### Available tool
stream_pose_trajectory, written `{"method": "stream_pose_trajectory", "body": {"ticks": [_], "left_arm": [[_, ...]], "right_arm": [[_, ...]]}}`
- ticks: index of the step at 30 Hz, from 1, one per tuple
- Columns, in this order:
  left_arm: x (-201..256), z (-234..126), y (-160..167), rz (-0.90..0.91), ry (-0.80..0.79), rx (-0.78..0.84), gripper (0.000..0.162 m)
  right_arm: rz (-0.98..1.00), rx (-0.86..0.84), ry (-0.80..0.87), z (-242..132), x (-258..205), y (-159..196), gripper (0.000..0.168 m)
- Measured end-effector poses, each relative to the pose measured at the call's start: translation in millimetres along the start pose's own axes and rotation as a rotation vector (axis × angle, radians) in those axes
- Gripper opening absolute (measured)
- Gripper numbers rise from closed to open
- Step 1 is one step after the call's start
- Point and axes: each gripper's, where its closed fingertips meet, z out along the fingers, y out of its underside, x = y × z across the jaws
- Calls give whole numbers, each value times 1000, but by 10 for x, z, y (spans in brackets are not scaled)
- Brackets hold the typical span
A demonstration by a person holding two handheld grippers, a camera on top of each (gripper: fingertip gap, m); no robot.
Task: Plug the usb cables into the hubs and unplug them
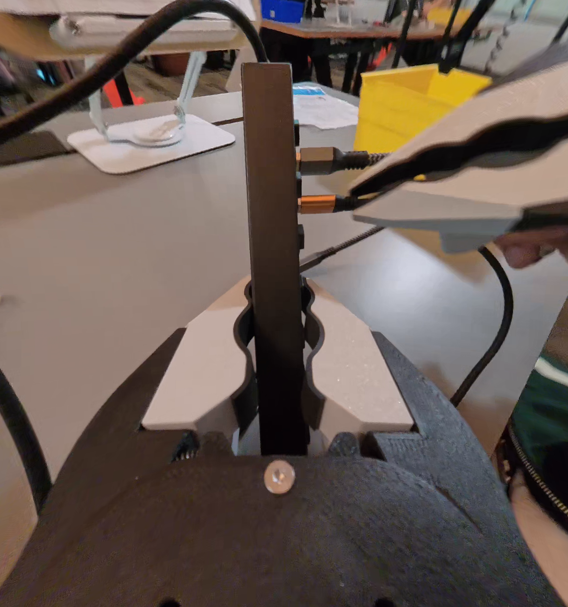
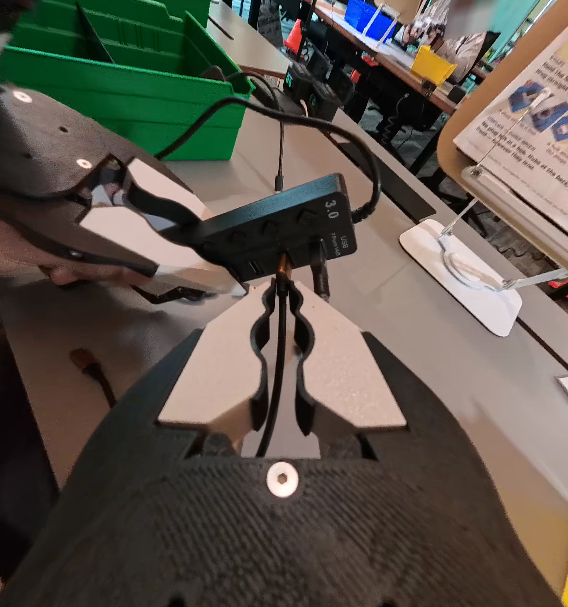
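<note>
My left gripper (image 1: 276, 289) is shut on one end of a black USB hub (image 1: 269, 197) and holds it edge-up above the table. Two cables are plugged into the hub's right side: a dark plug (image 1: 318, 161) and below it an orange plug (image 1: 317, 204). My right gripper (image 2: 282, 289) is shut on the cable just behind the orange plug (image 2: 284, 264), which sits in the hub (image 2: 276, 226). The right gripper also shows in the left wrist view (image 1: 354, 200). The left gripper also shows in the right wrist view (image 2: 184, 230). The hub's own black cord (image 2: 368, 170) loops off behind it.
A loose brown plug (image 2: 84, 359) lies on the grey table (image 2: 423, 361) at the left. A green bin (image 2: 111, 82) stands behind the hub. A clear document stand on a white base (image 2: 460, 276) is at the right. A yellow bin (image 1: 407, 108) stands farther back.
</note>
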Motion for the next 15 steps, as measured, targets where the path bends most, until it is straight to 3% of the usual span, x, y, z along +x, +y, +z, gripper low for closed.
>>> {"method": "stream_pose_trajectory", "body": {"ticks": [3,9,15], "left_arm": [[-234,-58,-5,-167,-23,29,23],[-569,-138,35,-429,-17,83,22],[-612,-122,44,-474,-14,89,22]], "right_arm": [[-30,30,-1,-52,-26,-59,22],[30,62,-45,-82,-50,-3,27],[100,142,-101,-132,-50,-112,26]]}}
